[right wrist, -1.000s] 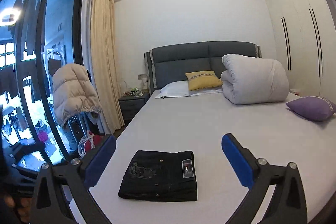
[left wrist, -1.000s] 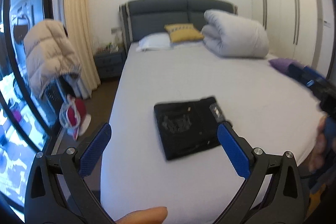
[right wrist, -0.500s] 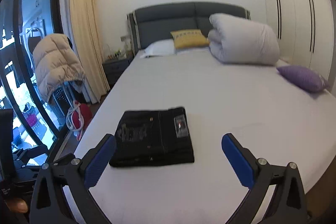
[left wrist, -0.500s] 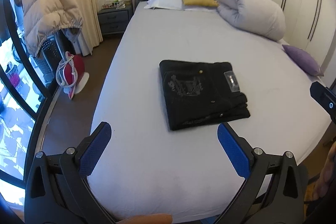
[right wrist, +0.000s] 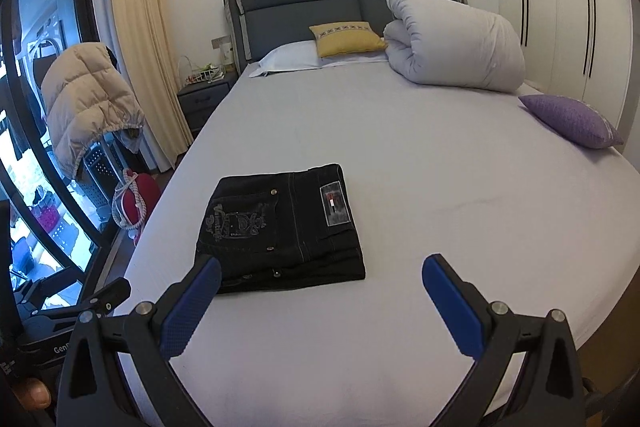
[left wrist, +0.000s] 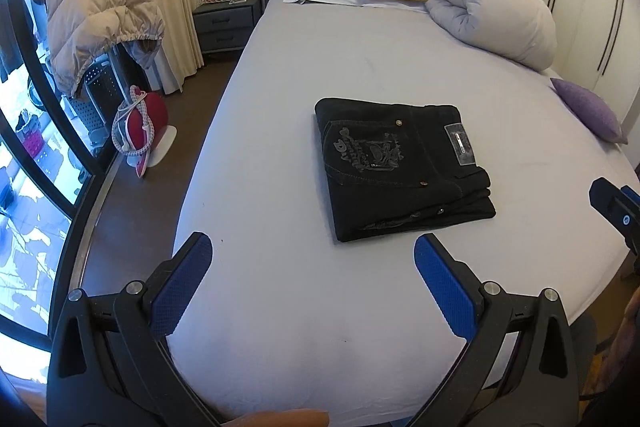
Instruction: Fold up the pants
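Black pants (left wrist: pixel 400 167) lie folded into a compact rectangle on the white bed (left wrist: pixel 280 107), with a printed pocket and a label patch facing up. The left wrist view has my left gripper (left wrist: pixel 312 255) open above the bed's foot, short of the pants and holding nothing. The same folded pants (right wrist: pixel 280 227) lie just beyond my right gripper (right wrist: pixel 320 275), which is open and empty; its left pad (right wrist: pixel 192 303) overlaps the pants' near left corner in the image. The right gripper's blue tip (left wrist: pixel 612 203) shows at the left view's right edge.
A rolled duvet (right wrist: pixel 456 47), a yellow cushion (right wrist: pixel 344 39) and a white pillow (right wrist: pixel 288 59) sit by the headboard. A purple cushion (right wrist: pixel 572 121) lies at the right edge. Left of the bed are a nightstand (left wrist: pixel 224 23), a padded jacket (left wrist: pixel 100 15) and a red bag (left wrist: pixel 140 123).
Both cameras have tipped downward and drawn in over the bed, so the folded pants sit larger and closer. The pants themselves have not moved. Both grippers stayed open.
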Demonstrator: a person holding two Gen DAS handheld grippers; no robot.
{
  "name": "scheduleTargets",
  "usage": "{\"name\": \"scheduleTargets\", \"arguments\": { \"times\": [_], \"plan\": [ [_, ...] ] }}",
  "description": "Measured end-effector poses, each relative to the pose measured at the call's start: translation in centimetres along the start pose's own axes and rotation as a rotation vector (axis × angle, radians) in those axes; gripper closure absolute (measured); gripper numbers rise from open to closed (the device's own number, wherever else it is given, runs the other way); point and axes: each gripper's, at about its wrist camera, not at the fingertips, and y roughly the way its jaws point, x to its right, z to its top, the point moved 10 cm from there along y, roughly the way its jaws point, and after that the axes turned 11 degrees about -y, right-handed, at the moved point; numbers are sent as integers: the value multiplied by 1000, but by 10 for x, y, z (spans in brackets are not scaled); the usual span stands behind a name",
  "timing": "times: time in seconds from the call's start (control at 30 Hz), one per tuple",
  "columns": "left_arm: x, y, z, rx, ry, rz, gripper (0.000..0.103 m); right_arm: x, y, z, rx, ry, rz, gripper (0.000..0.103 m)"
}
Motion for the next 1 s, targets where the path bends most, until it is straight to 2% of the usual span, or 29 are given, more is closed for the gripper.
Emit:
{"name": "scheduleTargets", "arguments": {
  "times": [1.0],
  "plan": [
    [1,8,-10,-9,-3,16,0,-3,7,-15,-53,4,15,0]
  ]
}}
